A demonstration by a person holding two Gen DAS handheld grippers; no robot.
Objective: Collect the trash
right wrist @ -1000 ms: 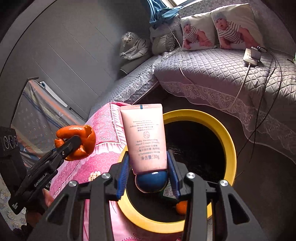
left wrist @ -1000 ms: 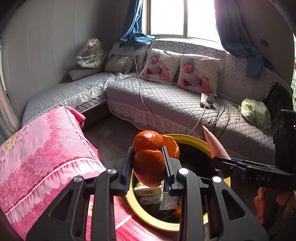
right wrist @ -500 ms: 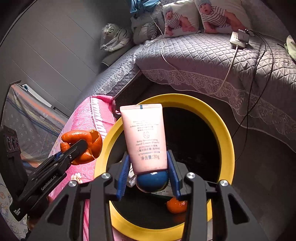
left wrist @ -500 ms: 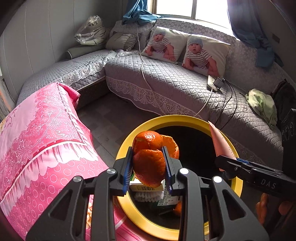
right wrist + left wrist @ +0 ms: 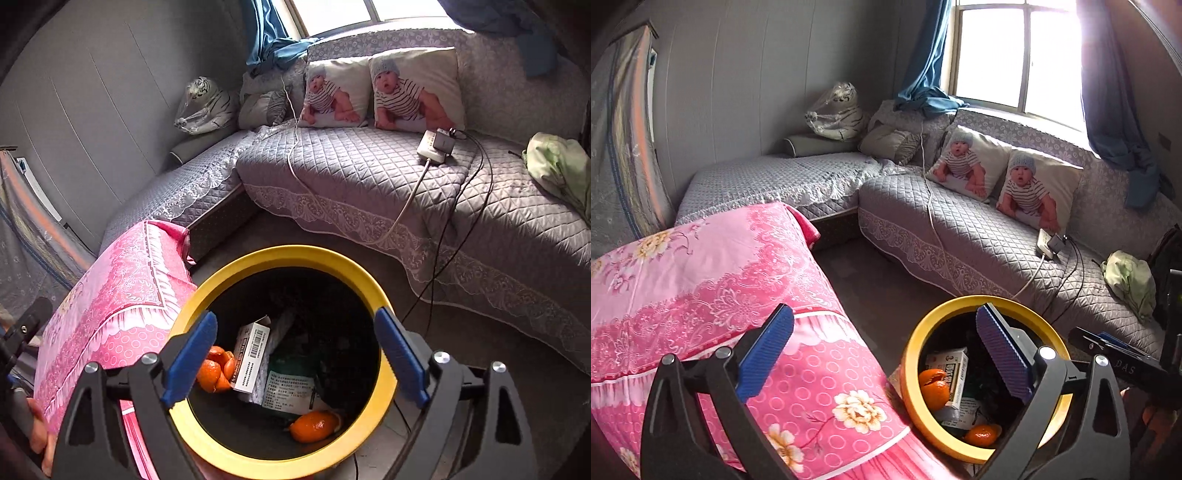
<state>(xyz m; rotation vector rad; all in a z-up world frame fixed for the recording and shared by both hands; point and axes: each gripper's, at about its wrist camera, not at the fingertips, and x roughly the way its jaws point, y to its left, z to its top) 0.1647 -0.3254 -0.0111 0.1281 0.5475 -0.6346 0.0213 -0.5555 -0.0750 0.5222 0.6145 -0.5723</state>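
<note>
A grey quilted corner sofa (image 5: 369,177) fills the back of the room under a bright window (image 5: 1015,55) with blue curtains (image 5: 923,66). On it lie two cushions printed with a baby picture (image 5: 413,88), a plastic-wrapped toy tiger (image 5: 203,107), a white power strip (image 5: 436,146) with cables trailing down over the lace edge to the floor, and a crumpled pale green cloth (image 5: 557,166). In front, a desk covered with a pink flowered cloth (image 5: 701,277) stands just beside the trash bin (image 5: 255,266), a round bin with a thick yellow rim and a black inside, set on the floor between the desk and the sofa. Inside the bin lie two lots of orange peel, one (image 5: 214,369) against the wall nearest the desk and another (image 5: 314,424) at the near side, together with a white carton with a barcode (image 5: 251,358) standing on end, a printed paper packet (image 5: 291,387) and some dark wrapping beneath. The right gripper (image 5: 291,350) hangs directly above the bin's mouth; its blue-padded fingers (image 5: 188,358) are spreading wide apart, with nothing between them. The left gripper (image 5: 886,350) sits over the gap between the desk's edge and the bin; its fingers (image 5: 764,354) are likewise opening wide and empty, one over the pink cloth, the other over the bin's rim. Nothing stands between either gripper and the bin.
</note>
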